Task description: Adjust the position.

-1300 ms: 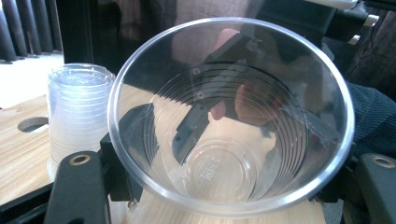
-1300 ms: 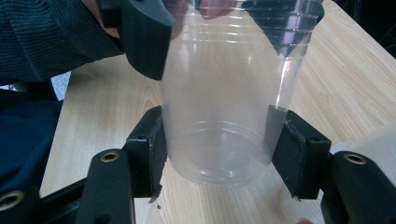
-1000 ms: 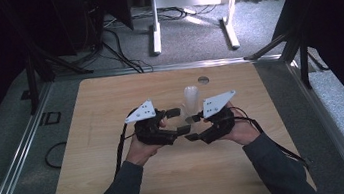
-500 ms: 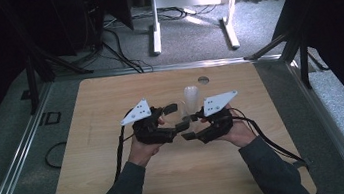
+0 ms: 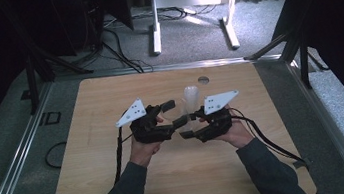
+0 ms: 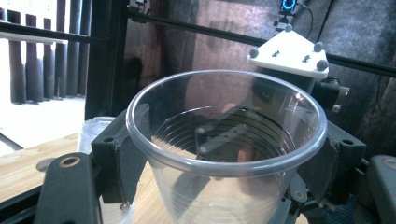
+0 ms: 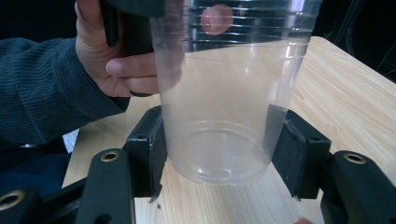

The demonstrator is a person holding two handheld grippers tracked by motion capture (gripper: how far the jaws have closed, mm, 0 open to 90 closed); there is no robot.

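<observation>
Clear cup (image 7: 219, 93) up off the desk (image 5: 121, 184), near its middle, shared between both tools. Right gripper (image 7: 222, 151) clamped on the base, pads pressed to the wall at 9 and 3 o'clock. Left gripper (image 6: 226, 161) set just under the rim, fingers (image 6: 128, 149) having just closed in and now seemingly resting against the wall on both sides. More clear cups (image 5: 191, 97) standing on the desk at about 12 o'clock from the hands, just beyond them.

Looks like a two-handed pull or a handover. To do it well: keep the base grip firm and steady. Squeeze lightly at the rim, since thin plastic there probably buckles and pops out. Pull straight along the cup's own axis, without twisting. Release one side only once the other plainly bears the weight. Stay clear of the cups at 12 o'clock, likely easy to topple.
</observation>
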